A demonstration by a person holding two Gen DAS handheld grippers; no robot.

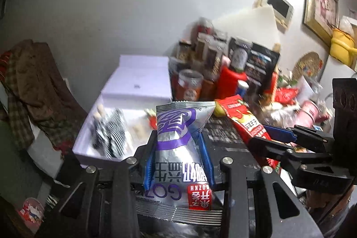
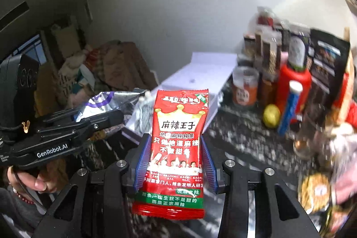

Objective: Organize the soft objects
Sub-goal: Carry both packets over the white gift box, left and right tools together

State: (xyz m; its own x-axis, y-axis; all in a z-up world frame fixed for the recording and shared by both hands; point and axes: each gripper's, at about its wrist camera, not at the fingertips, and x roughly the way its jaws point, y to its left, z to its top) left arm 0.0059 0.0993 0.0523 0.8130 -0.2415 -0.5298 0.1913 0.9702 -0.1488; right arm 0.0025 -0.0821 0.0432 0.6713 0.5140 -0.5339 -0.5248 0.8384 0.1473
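Meanwhile, left gripper [image 1: 178,155] jaws are clamped on a silver-purple snack bag [image 1: 178,148]; right gripper [image 2: 175,160] jaws pinch a red snack packet [image 2: 176,148], above the white box's [image 1: 138,86] near corner.

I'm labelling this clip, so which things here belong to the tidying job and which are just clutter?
Part of the job:
- silver snack bag, clamped in the left gripper
- red snack bag, clamped in the right gripper
- white box, with a striped packet inside

Just lying about:
- red bottle
- blue tube
- lemon
- jar
- clothes heap
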